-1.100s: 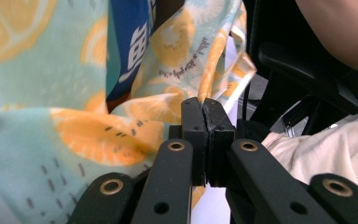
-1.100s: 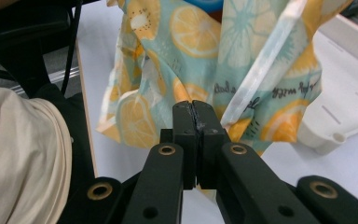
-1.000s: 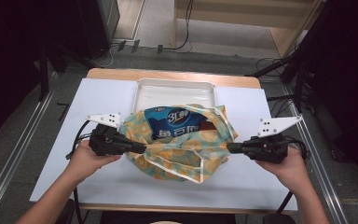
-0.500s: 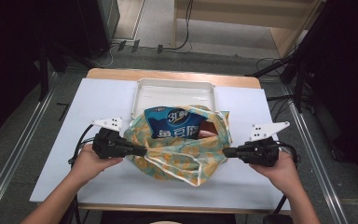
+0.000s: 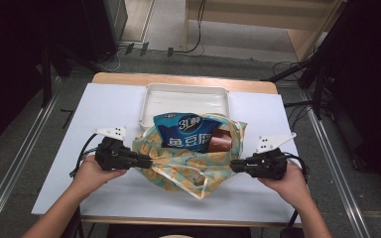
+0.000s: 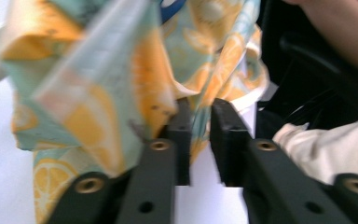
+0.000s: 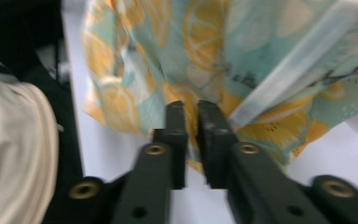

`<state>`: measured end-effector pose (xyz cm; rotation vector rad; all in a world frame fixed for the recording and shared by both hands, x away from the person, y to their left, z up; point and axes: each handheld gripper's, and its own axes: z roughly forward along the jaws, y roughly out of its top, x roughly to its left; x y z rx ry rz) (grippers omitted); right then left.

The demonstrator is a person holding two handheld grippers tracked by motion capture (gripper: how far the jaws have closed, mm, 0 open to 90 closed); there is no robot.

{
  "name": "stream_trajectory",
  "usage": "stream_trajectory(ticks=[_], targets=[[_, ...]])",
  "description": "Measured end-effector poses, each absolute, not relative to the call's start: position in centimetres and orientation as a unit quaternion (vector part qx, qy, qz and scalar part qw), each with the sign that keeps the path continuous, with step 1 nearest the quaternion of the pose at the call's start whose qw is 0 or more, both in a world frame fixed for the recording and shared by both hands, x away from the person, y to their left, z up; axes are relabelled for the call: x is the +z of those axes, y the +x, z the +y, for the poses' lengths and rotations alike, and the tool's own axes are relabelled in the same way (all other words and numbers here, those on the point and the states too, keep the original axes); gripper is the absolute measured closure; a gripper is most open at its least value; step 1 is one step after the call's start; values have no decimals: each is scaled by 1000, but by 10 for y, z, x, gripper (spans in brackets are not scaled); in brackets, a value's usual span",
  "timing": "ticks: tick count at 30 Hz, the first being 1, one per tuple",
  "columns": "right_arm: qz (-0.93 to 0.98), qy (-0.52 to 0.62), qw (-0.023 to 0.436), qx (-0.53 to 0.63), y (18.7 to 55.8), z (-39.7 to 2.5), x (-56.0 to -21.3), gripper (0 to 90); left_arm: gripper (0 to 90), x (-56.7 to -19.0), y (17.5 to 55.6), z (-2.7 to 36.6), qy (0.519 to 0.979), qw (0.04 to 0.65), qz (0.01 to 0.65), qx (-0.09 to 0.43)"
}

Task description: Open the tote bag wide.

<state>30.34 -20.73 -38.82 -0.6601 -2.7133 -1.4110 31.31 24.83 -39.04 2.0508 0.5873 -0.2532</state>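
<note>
A teal cloth bag with an orange lemon print (image 5: 188, 163) lies open on the white table, just in front of a white tray. A blue snack packet (image 5: 186, 131) and a brown item (image 5: 223, 141) stick out of its mouth. My left gripper (image 5: 149, 161) is shut on the bag's left edge, with fabric (image 6: 121, 84) pinched between the jaws (image 6: 200, 112). At the bag's right edge my right gripper (image 5: 232, 166) is shut too, with printed cloth (image 7: 242, 60) running between its jaws (image 7: 192, 112). A pale strap (image 5: 191, 186) hangs loose at the bag's near side.
The white tray (image 5: 151, 99) stands at the back middle of the table. The white table cover (image 5: 104, 109) spreads to both sides, with the wooden table edge (image 5: 178, 79) behind. Metal rails run along the floor on the left and right.
Both grippers have come a little nearer the table's front edge with the bag between them. The right gripper has also shifted left, so the bag's mouth is less stretched.
</note>
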Motion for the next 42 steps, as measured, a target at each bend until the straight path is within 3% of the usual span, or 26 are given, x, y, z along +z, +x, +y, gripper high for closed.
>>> stream_trajectory(ticks=[7,21,27,36,41,42], targets=[[-852,-212,-11,-478,290,-223,-368,704,600,-359,300,258,836,490,235,-70],[-822,-246,-69,-509,315,-225,-312,645,545,-304,328,261,828,499,256,-6],[-814,-259,-75,-515,335,-207,-302,540,511,-304,347,258,828,493,267,1],[-814,-278,-79,-504,349,-194,-309,578,508,-325,363,248,836,472,280,-6],[-815,-284,-76,-499,354,-191,-313,653,622,-333,369,244,837,466,286,-25],[-817,-286,-73,-496,355,-190,-314,714,667,-334,369,242,840,461,286,-27]])
